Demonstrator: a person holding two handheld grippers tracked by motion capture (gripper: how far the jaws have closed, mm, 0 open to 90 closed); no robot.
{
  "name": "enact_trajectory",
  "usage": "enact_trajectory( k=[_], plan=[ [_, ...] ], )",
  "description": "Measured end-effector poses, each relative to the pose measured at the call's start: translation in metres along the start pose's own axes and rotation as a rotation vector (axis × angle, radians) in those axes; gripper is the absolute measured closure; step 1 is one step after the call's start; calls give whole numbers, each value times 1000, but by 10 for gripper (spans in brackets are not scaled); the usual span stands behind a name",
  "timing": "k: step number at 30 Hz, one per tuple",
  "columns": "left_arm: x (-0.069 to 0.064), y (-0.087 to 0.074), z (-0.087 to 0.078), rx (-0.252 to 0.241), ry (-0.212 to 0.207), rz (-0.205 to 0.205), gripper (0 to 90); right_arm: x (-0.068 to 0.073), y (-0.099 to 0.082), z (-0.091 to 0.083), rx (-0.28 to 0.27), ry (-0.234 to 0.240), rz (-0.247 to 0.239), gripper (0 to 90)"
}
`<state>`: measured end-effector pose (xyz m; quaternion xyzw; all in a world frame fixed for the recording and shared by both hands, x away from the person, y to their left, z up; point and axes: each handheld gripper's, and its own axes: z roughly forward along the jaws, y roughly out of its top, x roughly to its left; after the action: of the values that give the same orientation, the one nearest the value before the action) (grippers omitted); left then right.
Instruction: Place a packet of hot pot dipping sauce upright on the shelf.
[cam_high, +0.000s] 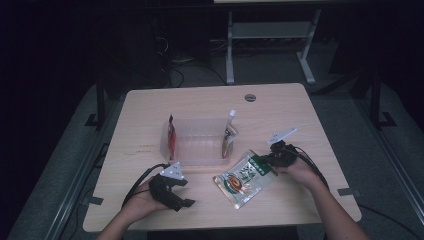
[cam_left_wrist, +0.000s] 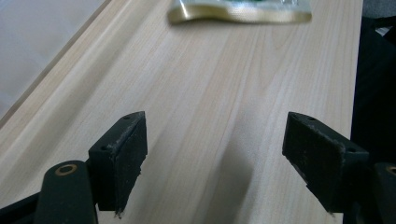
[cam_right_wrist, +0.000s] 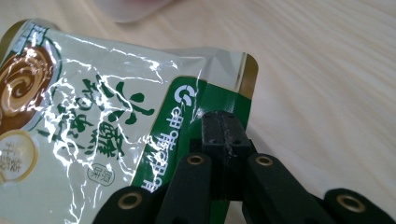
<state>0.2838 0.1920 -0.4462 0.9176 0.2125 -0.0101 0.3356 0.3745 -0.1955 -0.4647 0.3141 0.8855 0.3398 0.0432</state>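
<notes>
A shiny white-and-green food pouch (cam_high: 245, 178) with a brown swirl picture lies on the wooden table (cam_high: 280, 107), in front of a clear plastic bin (cam_high: 198, 142). My right gripper (cam_high: 268, 161) is shut on the pouch's green top edge; in the right gripper view the jaws pinch that green band (cam_right_wrist: 212, 100) of the pouch (cam_right_wrist: 93, 121). My left gripper (cam_high: 184, 199) rests at the table's front left, open, with nothing between its fingers (cam_left_wrist: 120, 156). The pouch's gold lower edge (cam_left_wrist: 238, 11) shows far ahead in the left gripper view.
The bin holds a red-printed packet (cam_high: 171, 136) upright against its left wall and a spouted pouch (cam_high: 229, 135) at its right wall. A round grommet (cam_high: 250, 97) sits near the table's far edge. A white frame (cam_high: 270, 42) stands on the floor beyond.
</notes>
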Motion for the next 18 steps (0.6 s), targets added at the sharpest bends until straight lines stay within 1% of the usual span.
enact_trajectory(
  k=[1,3,4,6,7,8,10,16,17,18],
  plan=[
    [0,0,0,0,0,0,218,4,1,2,0,21,-1,897],
    [0,0,0,2,3,2,218,9,3,4,3,47,-30,897],
    [1,0,-1,6,4,3,218,12,4,6,7,50,-40,897],
    [1,0,0,3,1,-2,218,19,6,8,11,78,-48,897],
    [1,0,0,3,4,-1,219,21,7,10,13,89,-66,897],
    [1,0,0,5,4,1,218,26,8,11,16,109,-68,897],
    [1,0,-1,5,5,5,218,33,10,14,28,134,-95,897],
    [0,-1,-1,-7,11,9,218,54,13,19,53,194,-173,897],
    [1,-1,-1,-6,12,8,218,56,13,20,53,198,-197,897],
    [1,-1,-1,-6,12,8,218,58,14,21,55,196,-207,897]
  ],
)
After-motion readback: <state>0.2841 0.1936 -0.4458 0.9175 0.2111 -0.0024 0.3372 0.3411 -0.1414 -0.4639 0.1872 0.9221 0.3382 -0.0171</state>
